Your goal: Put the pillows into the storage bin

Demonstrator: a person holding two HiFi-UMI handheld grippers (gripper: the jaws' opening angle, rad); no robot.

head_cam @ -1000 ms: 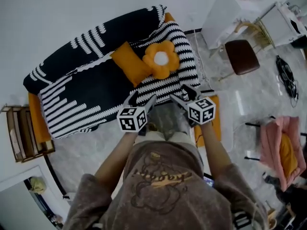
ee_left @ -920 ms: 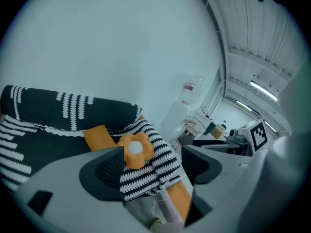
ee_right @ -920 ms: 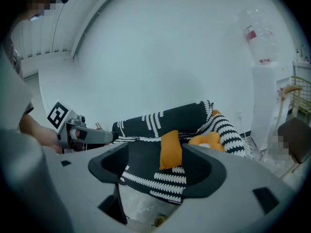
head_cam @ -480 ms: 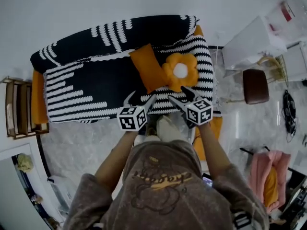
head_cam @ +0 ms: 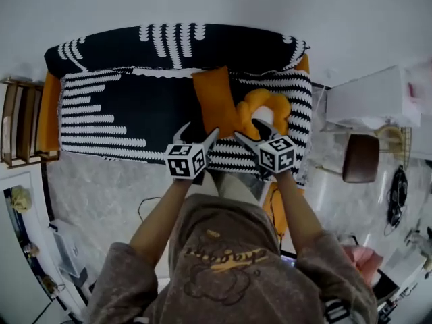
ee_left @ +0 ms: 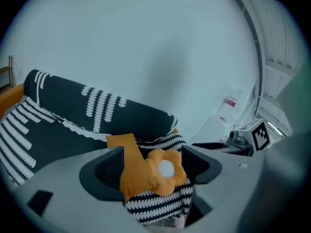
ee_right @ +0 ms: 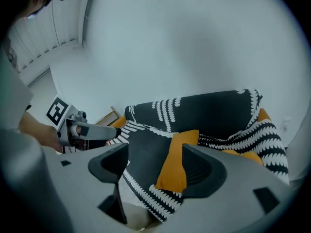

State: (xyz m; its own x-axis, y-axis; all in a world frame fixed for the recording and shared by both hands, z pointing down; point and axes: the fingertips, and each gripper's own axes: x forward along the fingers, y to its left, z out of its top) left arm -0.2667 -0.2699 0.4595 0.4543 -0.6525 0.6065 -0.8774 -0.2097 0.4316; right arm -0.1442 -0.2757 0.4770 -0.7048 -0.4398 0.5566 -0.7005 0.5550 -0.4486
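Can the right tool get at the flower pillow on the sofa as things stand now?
Probably yes. The right tool is open and empty, just in front of the flower pillow, which lies uncovered on the sofa. Nothing stands between them.

The pillow (head_cam: 214, 100) is orange, the flower pillow (ee_left: 165, 171) orange with white centre, the sofa (head_cam: 121, 110) black-and-white striped.

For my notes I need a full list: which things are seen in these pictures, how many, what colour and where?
sofa: one, black-and-white striped cover, against the wall
rectangular pillow: one, orange, on the sofa seat
flower pillow: one, orange with white centre, beside the rectangular pillow
shelf: one, wooden brown, left of the sofa
stool: one, dark brown, right of the sofa
left gripper: one, grey, open, empty, before the sofa
right gripper: one, grey, open, empty, before the flower pillow
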